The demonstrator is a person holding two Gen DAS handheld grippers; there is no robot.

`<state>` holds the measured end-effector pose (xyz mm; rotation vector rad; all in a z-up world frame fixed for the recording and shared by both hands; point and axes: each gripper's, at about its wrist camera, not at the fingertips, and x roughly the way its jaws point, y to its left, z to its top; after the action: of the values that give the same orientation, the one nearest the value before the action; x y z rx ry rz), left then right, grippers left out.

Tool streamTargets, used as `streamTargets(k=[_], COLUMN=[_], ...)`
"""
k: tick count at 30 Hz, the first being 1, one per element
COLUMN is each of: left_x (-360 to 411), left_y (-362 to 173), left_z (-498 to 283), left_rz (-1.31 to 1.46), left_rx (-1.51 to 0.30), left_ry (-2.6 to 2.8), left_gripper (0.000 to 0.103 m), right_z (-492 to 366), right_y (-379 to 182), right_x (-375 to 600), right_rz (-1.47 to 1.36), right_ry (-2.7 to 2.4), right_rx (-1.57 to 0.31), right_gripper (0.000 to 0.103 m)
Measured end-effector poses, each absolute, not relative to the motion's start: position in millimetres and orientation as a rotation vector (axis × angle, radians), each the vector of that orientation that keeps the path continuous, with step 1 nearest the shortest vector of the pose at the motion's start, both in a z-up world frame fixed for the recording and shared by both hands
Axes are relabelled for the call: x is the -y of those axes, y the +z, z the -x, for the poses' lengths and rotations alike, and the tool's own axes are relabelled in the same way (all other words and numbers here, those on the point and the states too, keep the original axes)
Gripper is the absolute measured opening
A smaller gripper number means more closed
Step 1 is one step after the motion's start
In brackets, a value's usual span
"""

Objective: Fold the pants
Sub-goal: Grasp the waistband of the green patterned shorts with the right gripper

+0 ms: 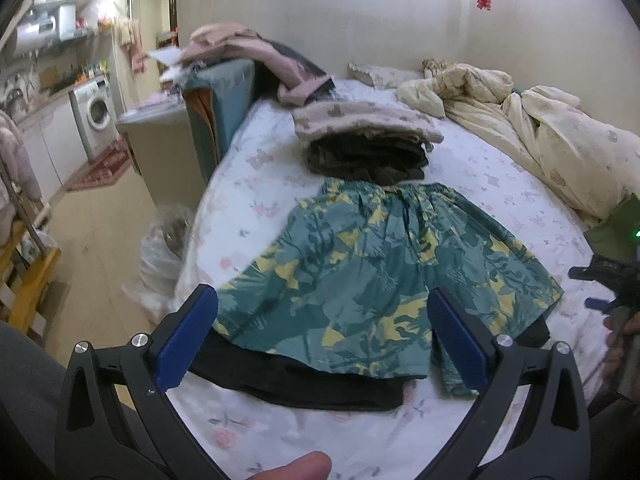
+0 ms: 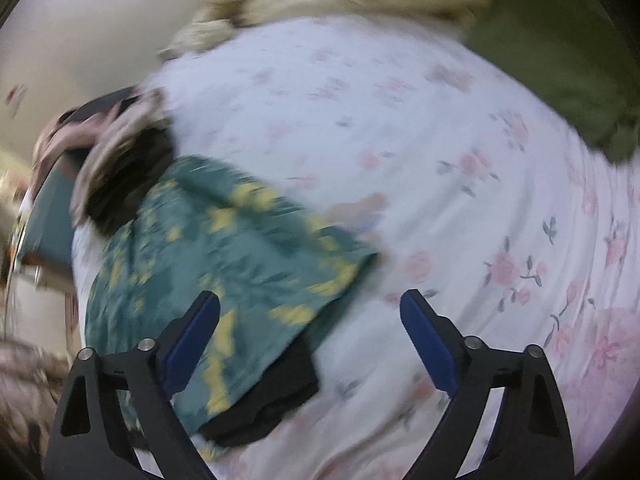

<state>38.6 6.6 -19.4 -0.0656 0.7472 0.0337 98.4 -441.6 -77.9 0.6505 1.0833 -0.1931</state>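
green patterned shorts (image 1: 384, 264) flat on bed, beyond open left gripper (image 1: 322, 336)

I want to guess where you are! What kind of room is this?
Probably a small one-room home: a bed with a flowered sheet and rumpled quilt, a washing machine by kitchen counters, and green shorts laid out for folding.

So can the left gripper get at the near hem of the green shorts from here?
Probably yes: the left gripper is open, and the green shorts lie flat on the bed sheet with nothing between fingers and hem.
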Motion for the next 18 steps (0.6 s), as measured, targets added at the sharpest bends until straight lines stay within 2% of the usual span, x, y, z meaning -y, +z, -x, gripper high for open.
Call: streamTargets(k=[3,5,11,12,14,15,16,18], left_x=[-2.7,0.1,3.1,1.8,-3.2,-6.2,-9.5,-12.1], left_y=[-23.4,-24.6,-26.6,-27.0,-28.7,-30.0,-30.8,-32.2], left_z=[-45.3,-47.5,-50.4,-50.6,-53.3,-54.6,-55.6,-59.5], left_rz=[0.101,0.103,0.072,0.070,0.084,0.106,0.124,0.130], left_rx=[-0.784,-0.796,-0.806,-0.807,-0.822,-0.843,-0.858,-0.901], left_ry=[0.018,0.018,0.026,0.031,0.033,0.024,0.012,-0.002], left_gripper=[0.103,0.103,0.103,0.103,0.103,0.103,0.103,0.103], right_z=[-106.3,-113.7,-137.7,-140.1,-146.6,-148.4,-148.6,-147.5], right_y=[-98.1,-108.9,-130.9,-134.7,-134.7,-132.8,-132.5,-128.0], right_x=[454.9,453.0,445.8,444.7,439.3,436.9,437.5,437.7], right_rz=[-0.735,-0.763,-0.737,-0.732,-0.684,-0.652,-0.661,-0.689], right_ry=[-0.210,-0.188,-0.198,-0.200,-0.181,-0.181,-0.171,-0.149], right_rx=[-1.109,-1.122,-1.179,-1.185,-1.191,-1.193,-1.186,-1.161], right_gripper=[0.089,0.084,0.081,0.077,0.053,0.020,0.002,0.002])
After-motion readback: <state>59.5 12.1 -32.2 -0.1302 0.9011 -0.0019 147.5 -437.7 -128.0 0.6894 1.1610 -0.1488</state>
